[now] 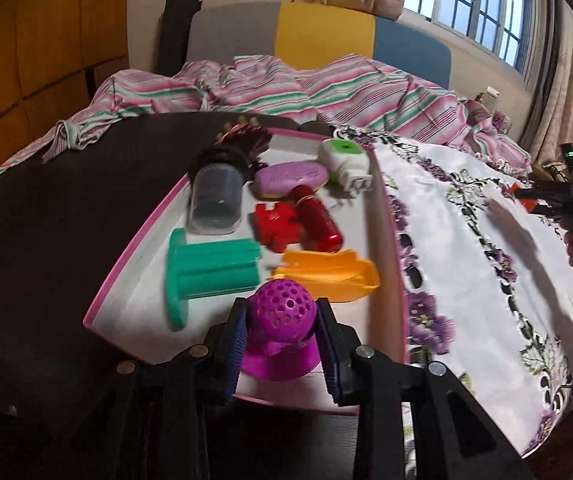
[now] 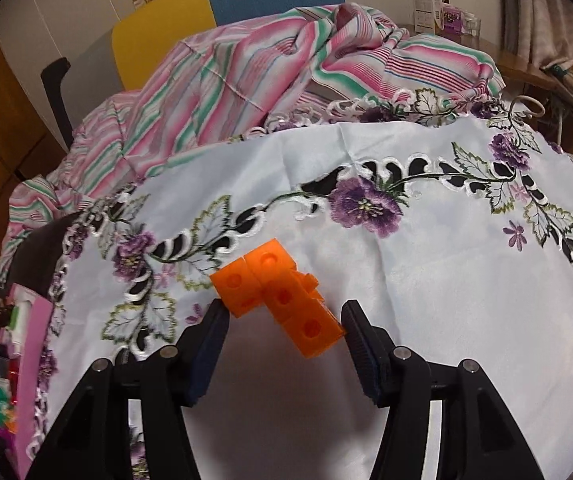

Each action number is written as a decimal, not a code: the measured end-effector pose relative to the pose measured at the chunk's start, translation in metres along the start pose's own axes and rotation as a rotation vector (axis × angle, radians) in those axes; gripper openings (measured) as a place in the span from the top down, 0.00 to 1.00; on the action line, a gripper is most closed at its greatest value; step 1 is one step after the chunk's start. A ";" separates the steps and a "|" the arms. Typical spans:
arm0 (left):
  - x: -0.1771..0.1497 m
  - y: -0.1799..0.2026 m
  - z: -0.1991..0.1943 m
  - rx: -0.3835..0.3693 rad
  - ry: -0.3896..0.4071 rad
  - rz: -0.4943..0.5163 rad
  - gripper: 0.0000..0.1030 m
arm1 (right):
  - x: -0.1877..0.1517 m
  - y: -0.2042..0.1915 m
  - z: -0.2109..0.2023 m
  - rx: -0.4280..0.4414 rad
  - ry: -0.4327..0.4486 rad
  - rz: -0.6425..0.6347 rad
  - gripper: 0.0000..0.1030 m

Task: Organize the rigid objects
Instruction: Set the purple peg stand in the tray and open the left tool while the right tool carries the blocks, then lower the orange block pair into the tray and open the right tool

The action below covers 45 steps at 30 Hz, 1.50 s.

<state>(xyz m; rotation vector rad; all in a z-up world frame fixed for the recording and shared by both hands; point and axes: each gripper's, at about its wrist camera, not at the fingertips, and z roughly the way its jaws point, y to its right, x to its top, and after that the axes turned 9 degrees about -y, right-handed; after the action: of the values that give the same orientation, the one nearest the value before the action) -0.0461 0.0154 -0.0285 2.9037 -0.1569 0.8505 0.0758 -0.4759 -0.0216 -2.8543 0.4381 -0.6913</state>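
Observation:
My left gripper (image 1: 282,308) is shut on a purple perforated ball toy with a flared base (image 1: 282,312), over the near end of a white tray with a pink rim (image 1: 126,252). The tray holds a green spool (image 1: 210,272), a yellow-orange boat shape (image 1: 326,276), a red cylinder (image 1: 318,220) and a red block (image 1: 276,222). In the right wrist view my right gripper (image 2: 285,310) is shut on an orange piece of joined cubes (image 2: 278,292) above the flowered white cloth (image 2: 426,280). Each pad touches one end of it.
Further back in the tray lie a clear cup (image 1: 216,200), a purple oval (image 1: 292,176), a white-and-green device (image 1: 346,160) and a dark hair clip (image 1: 246,136). A striped pink sheet (image 1: 286,88) is bunched behind the dark table (image 1: 66,200). The right gripper (image 1: 558,200) shows at far right.

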 end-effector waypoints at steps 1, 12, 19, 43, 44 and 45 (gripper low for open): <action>-0.001 -0.003 0.003 0.009 -0.006 0.002 0.68 | -0.002 -0.005 -0.004 0.014 0.008 -0.005 0.43; -0.005 -0.023 0.010 0.046 -0.012 -0.012 0.68 | -0.042 -0.071 -0.035 0.159 0.044 -0.126 0.43; -0.008 -0.035 0.001 0.016 0.010 -0.070 0.62 | -0.068 -0.120 -0.043 0.241 0.044 -0.271 0.43; -0.051 -0.049 -0.045 0.188 -0.015 -0.201 0.59 | -0.216 -0.344 -0.015 0.409 -0.206 -0.710 0.43; -0.051 -0.050 -0.045 0.190 -0.014 -0.204 0.59 | -0.219 -0.347 -0.011 0.378 -0.208 -0.708 0.43; -0.051 -0.050 -0.045 0.190 -0.014 -0.205 0.59 | -0.219 -0.350 -0.011 0.363 -0.201 -0.710 0.43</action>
<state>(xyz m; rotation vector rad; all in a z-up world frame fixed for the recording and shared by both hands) -0.1061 0.0742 -0.0222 3.0298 0.2293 0.8530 -0.0307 -0.0771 -0.0227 -2.6422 -0.6913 -0.4928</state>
